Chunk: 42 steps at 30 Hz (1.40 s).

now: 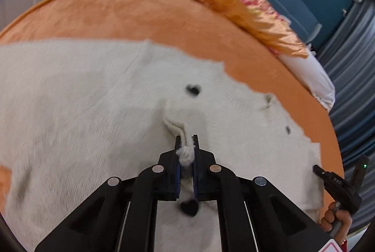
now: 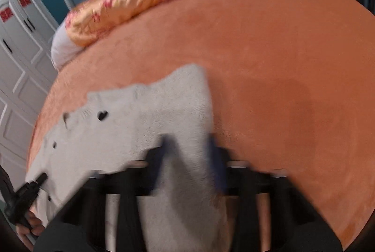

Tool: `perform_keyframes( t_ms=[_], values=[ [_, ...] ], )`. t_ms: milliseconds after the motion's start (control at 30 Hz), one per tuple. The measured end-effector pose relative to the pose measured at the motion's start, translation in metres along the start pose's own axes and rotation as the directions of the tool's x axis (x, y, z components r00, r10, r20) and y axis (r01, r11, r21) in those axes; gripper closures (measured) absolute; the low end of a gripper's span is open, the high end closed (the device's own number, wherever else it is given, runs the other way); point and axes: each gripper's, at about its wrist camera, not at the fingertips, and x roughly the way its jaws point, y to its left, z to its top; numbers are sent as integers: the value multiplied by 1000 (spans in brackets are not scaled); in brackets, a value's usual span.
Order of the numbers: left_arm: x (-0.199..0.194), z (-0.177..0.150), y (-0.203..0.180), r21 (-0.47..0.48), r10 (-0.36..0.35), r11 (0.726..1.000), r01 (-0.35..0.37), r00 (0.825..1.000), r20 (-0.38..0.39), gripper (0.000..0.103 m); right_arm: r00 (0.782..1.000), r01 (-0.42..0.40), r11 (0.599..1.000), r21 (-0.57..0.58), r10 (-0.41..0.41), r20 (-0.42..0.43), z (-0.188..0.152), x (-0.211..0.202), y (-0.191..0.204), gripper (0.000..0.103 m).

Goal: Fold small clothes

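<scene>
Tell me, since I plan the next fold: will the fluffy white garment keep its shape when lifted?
Probably not. The fluffy white garment bunches where the left tongs pinch it, so it looks floppy. Its fleecy pile likely grips the orange bedspread, dragging rather than sliding. It seems light.

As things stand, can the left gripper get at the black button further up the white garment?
Probably not yet: the left gripper is shut on a pinch of the white garment. The button lies uncovered just ahead, so the path looks free once it lets go.

A fluffy white garment (image 1: 93,99) with black buttons lies spread on the bed.
</scene>
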Motion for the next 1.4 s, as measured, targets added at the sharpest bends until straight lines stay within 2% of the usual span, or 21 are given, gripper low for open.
perform_keyframes(
  t_ms=[33, 100, 133, 167, 233, 267, 300, 333, 433, 533, 600, 667, 700, 733, 867, 933, 1133, 1200, 1267, 1333, 1400],
  values=[
    [-7, 4, -5, 23, 2, 1000, -3, 999, 34, 99, 998, -25, 1000, -7, 25, 56, 0, -12, 5, 91],
    [-27, 13, -15, 58, -15, 998, 7, 992, 127, 99, 975, -95, 995, -27, 99, 197, 4, -48, 14, 92],
    [-32, 15, -16, 59, -17, 998, 8, 988, 154, 99, 963, -107, 994, -33, 112, 246, 1, -58, 15, 92],
    [-33, 16, -17, 58, -6, 998, -3, 986, 164, 99, 959, -80, 997, -24, 83, 271, -1, -56, 14, 92],
    [-17, 9, -10, 56, 36, 997, -43, 992, 123, 99, 984, -9, 1000, 20, 6, 176, -4, -27, -1, 92],
    [-5, 3, -4, 43, 49, 998, -52, 996, 80, 98, 997, 50, 998, 50, -53, 61, -11, 3, -14, 92],
    [10, -5, 2, 27, 69, 997, -70, 997, 23, 98, 998, 62, 996, 68, -63, 12, -16, 15, -21, 91],
    [20, -14, 7, 25, 94, 995, -94, 996, -6, 98, 998, 26, 996, 89, -30, 49, -17, 7, -24, 91],
    [17, -25, 8, 41, 99, 994, -100, 995, 35, 96, 993, -1, 996, 88, -9, 120, -13, -25, -15, 90],
    [18, -26, 10, 37, 99, 994, -101, 994, 47, 93, 979, -55, 998, 12, 52, 198, -22, -60, 5, 90],
    [17, -32, 13, 38, 101, 994, -103, 993, 61, 92, 987, -32, 995, -91, 46, 152, -36, -57, 25, 90],
    [18, -32, 12, 45, 105, 993, -108, 992, 69, 91, 997, 75, 979, -188, -68, 45, -55, -24, 32, 92],
    [18, -34, 12, 47, 107, 993, -111, 992, 70, 91, 996, 83, 981, -175, -85, -4, -63, -8, 24, 95],
    [17, -34, 12, 47, 107, 993, -111, 992, 71, 91, 998, 60, 988, -144, -57, 26, -65, -12, 19, 96],
    [18, -36, 10, 59, 120, 990, -125, 989, 85, 90, 991, 53, 996, -77, -43, 126, -59, -39, 17, 98],
    [19, -37, 11, 59, 119, 990, -124, 989, 86, 90, 992, 112, 990, -89, -105, 74, -70, -16, 8, 101],
    [11, -38, 17, 27, 109, 993, -112, 989, 97, 87, 991, 93, 993, -68, -85, 106, -78, -2, -1, 103],
    [-1, -39, 23, -2, 109, 994, -109, 989, 97, 87, 990, 97, 993, -71, -89, 105, -74, -3, 1, 103],
    [-20, -42, 37, -50, 113, 993, -109, 989, 96, 87, 987, 119, 989, -91, -107, 118, -91, -25, -7, 103],
    [-42, -44, 53, -83, 137, 988, -129, 985, 102, 87, 983, 143, 984, -110, -129, 129, -91, -23, -3, 103],
    [-75, -44, 84, -129, 157, 981, -142, 980, 118, 81, 983, 145, 983, -116, -130, 131, -89, -26, 0, 103]
  ],
)
